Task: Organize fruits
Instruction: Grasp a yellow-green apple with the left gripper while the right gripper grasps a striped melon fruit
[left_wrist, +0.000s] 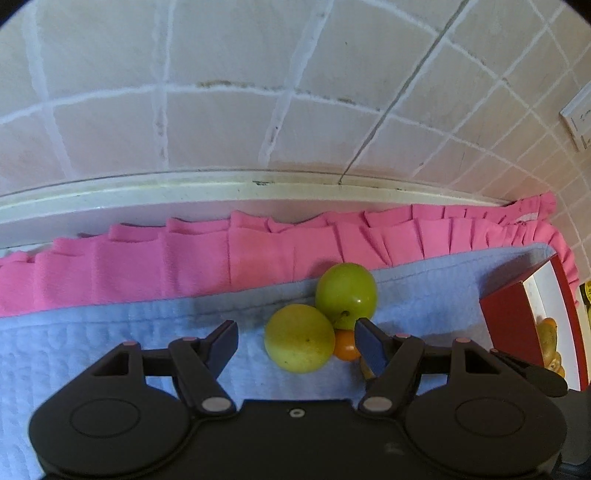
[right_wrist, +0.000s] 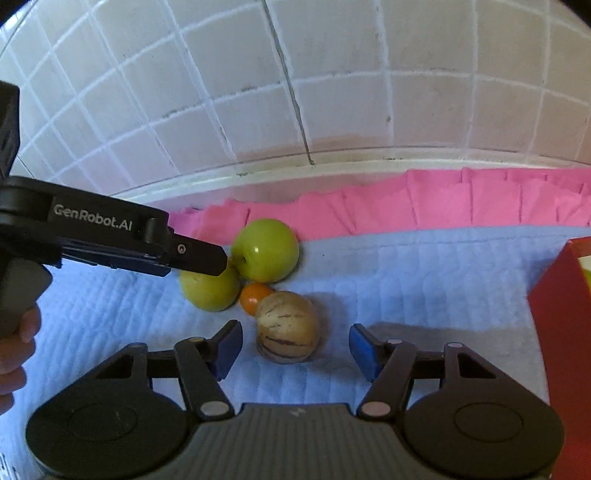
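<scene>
- The tan, purple-striped round fruit sits on the pale blue quilted cloth, touching a small orange fruit beside two green apples.
- It lies just ahead of my right claw, left of centre, no clear long axis.
- Both claws stand wide and empty; my left claw frames the nearer apple.
- A red box waits to the right.

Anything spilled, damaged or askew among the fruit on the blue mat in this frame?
Nothing stands out. Two green apples, a small orange fruit and a striped tan fruit sit bunched together, intact, on the blue mat. No spill shows. Both grippers are open and hold nothing.
</scene>
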